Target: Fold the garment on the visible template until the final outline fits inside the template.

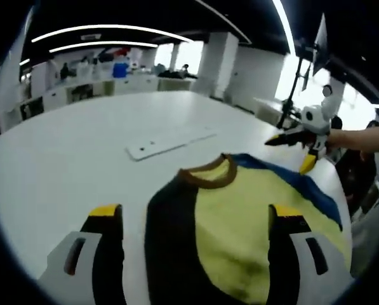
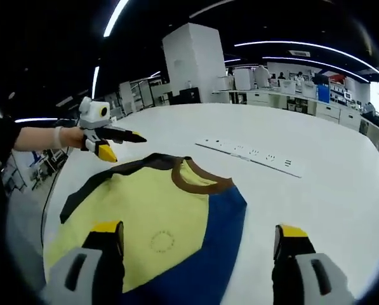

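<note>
Both grippers (image 1: 195,222) (image 2: 199,238) agape over the garment (image 2: 157,235); black sleeve in left gripper view, circular print in right.

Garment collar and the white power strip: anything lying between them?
No. In the right gripper view, only bare white table separates the garment collar from the power strip.

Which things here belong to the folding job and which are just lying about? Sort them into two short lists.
Belongs to the job:
- garment, yellow, blue and black, flat on the table
- left hand-held gripper, open
- right hand-held gripper, open

Just lying about:
- white power strip on the white table
- desks and shelves in the background

No template outline can be made out.
</note>
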